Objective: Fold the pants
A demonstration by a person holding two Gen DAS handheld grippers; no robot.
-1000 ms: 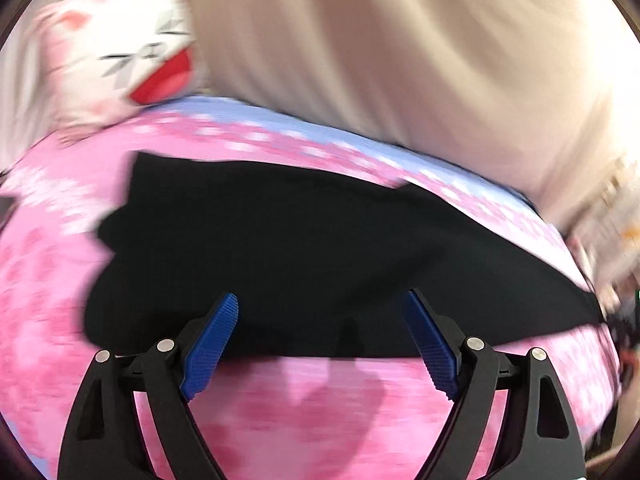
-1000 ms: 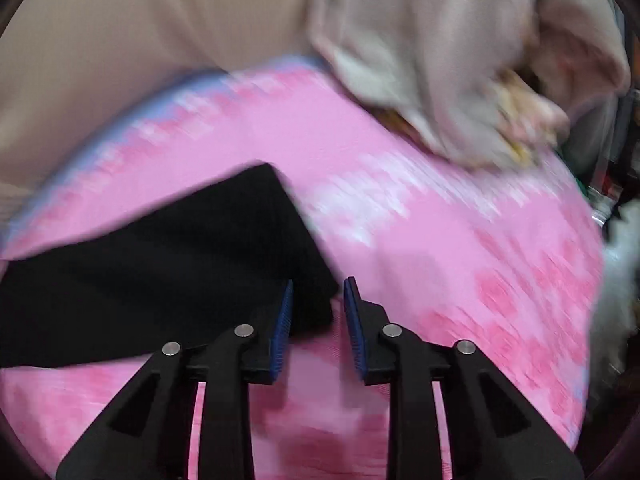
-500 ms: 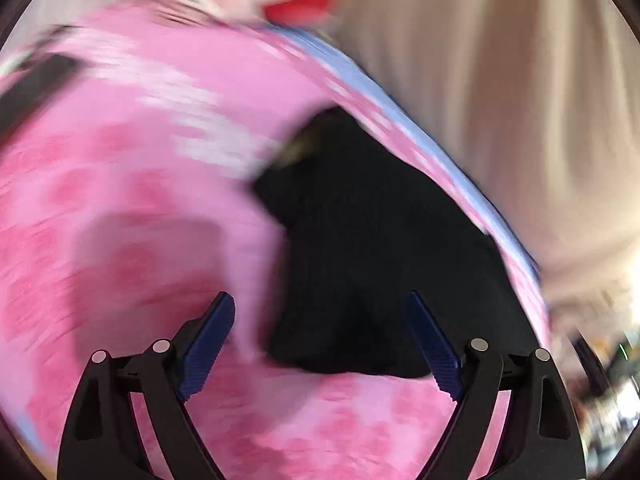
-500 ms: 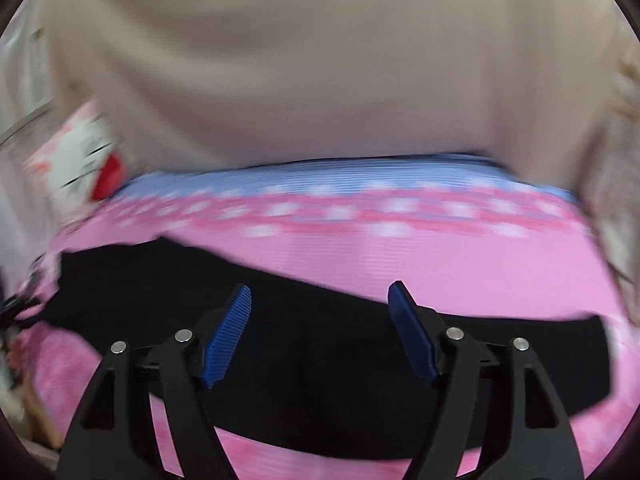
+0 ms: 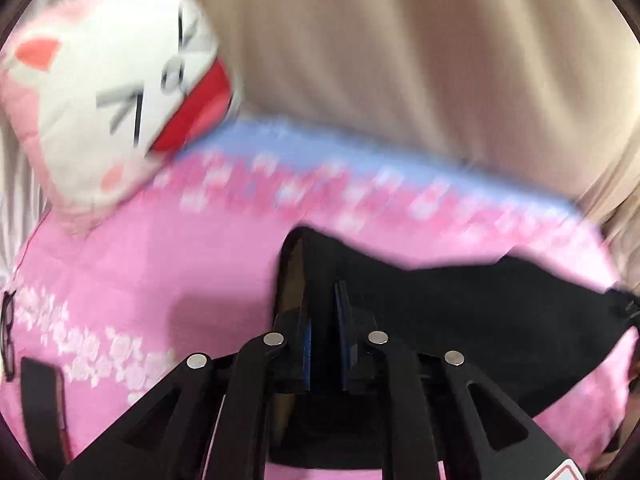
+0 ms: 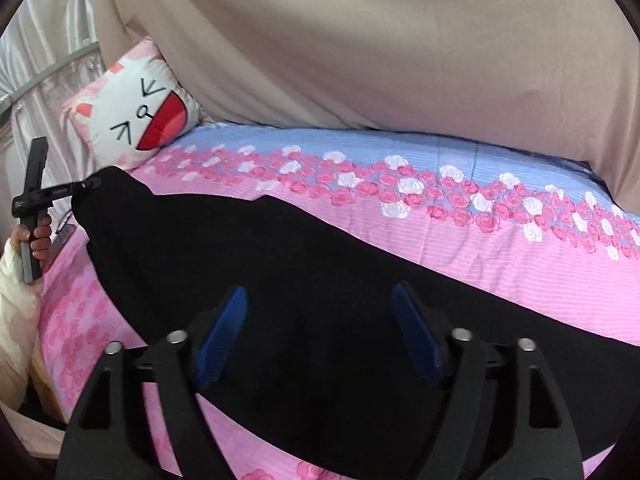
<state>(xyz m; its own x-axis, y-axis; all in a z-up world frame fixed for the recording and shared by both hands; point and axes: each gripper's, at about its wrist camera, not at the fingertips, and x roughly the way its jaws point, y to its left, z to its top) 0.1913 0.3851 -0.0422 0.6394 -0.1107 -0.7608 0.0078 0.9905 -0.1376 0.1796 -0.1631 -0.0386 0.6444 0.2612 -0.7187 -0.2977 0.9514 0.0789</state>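
— Where were the long black fabric pants (image 6: 304, 280) when you looked?

— Spread flat across the bed (image 6: 500, 240), on its pink sheet printed with roses, with a blue band along the far edge. They ran from the far left corner down towards the near right.

— And the left hand-held gripper (image 5: 322, 312)?

— Its blue-padded fingers (image 5: 341, 308) were drawn together on the raised end of the pants, black cloth pinched between them. From the other side I could see that same left hand-held gripper (image 6: 78, 189) at the pants' far left end, the person's left hand (image 6: 38, 236) wrapped around its handle. That end of the cloth stood a little higher than the rest.

— The right hand-held gripper (image 6: 318, 332)?

— Its fingers (image 6: 222, 332) stood wide apart over the middle of the pants, nothing between them. Whether the tips touched the cloth, I couldn't tell.

— Anything else on the bed?

— A white and pink square cat-face pillow (image 6: 132, 120) with a big red open mouth, at the far left corner, near the pants' end. A beige draped curtain (image 6: 400, 40) hung behind the bed, pale silvery fabric (image 6: 44, 52) to the left of it. A dark strap-like object (image 5: 42, 404) lay on the sheet at the near left in the left wrist view, too blurred to make out.
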